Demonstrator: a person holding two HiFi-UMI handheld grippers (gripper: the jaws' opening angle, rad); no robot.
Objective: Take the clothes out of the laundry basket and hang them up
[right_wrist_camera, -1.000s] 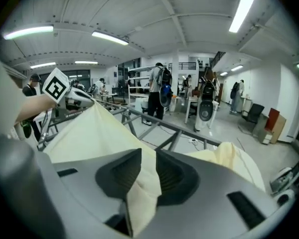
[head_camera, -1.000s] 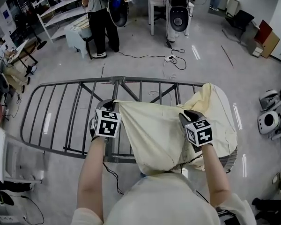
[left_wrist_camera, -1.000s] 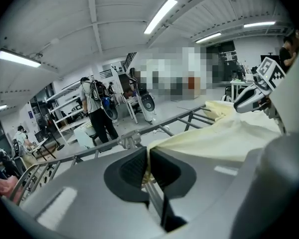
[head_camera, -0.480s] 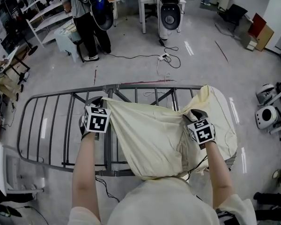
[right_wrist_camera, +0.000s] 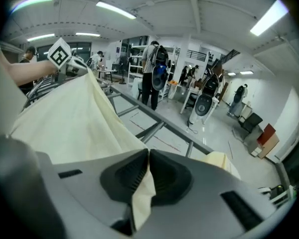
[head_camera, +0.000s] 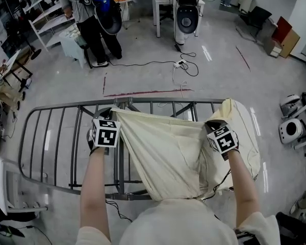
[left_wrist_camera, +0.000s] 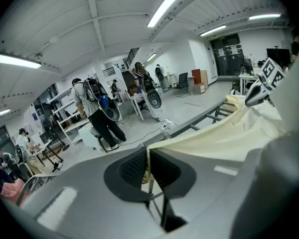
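Over the rack (head_camera: 66,106), left gripper (head_camera: 111,114) and just-closed right gripper (head_camera: 213,123) clamp the cream garment (head_camera: 163,147), stretched nine to three o'clock.

The cloth (head_camera: 168,147) is showing a plain pale cream-yellow with no print, and the drying rack (head_camera: 56,137) beneath it is showing dull grey metal. The left gripper (head_camera: 111,114) at nine o'clock and the right gripper (head_camera: 214,124) at three o'clock are each showing a cube of black-and-white square markers. At twelve o'clock the glossy light-grey floor (head_camera: 219,75) is bearing a thin red-brown streak (head_camera: 143,92), and a person (head_camera: 99,34) at eleven o'clock is wearing black trousers.
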